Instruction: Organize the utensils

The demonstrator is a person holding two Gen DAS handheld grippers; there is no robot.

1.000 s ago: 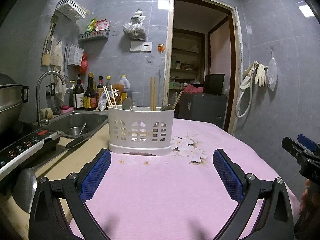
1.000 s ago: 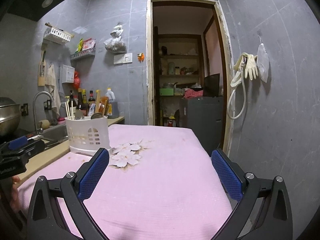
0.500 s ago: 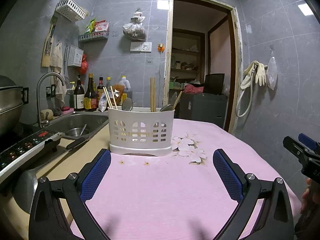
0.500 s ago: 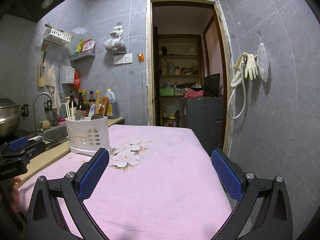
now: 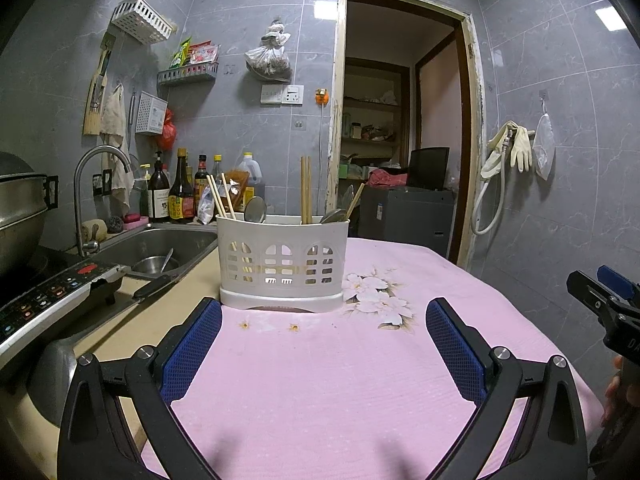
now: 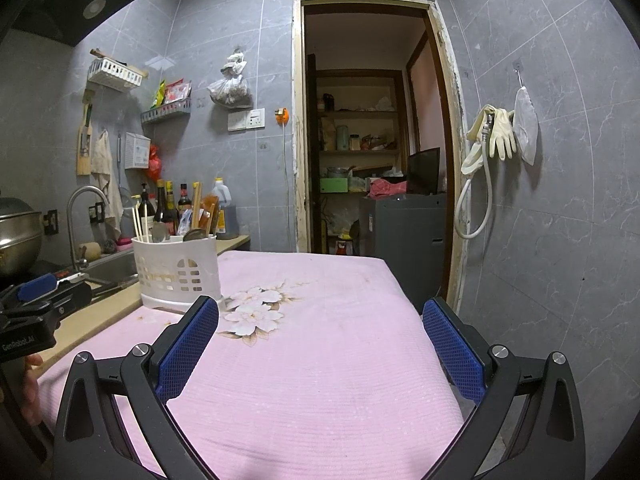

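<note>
A white plastic utensil holder (image 5: 282, 264) stands on the pink cloth (image 5: 320, 380), just beyond my left gripper. It holds chopsticks (image 5: 306, 190) and spoons (image 5: 255, 210). The holder also shows in the right wrist view (image 6: 178, 270), far left. My left gripper (image 5: 323, 344) is open and empty above the cloth, short of the holder. My right gripper (image 6: 320, 344) is open and empty over the cloth's right part. Each gripper shows at the edge of the other's view.
A steel sink (image 5: 160, 244) with a tap and a bowl lies left of the holder. An induction cooker (image 5: 48, 296) and a pot (image 5: 20, 208) stand at the far left. Sauce bottles (image 5: 180, 192) line the wall. A doorway (image 5: 400, 140) opens behind the table.
Both grippers have hardly moved; the views have shifted very slightly. Nothing was taken hold of or let go.
</note>
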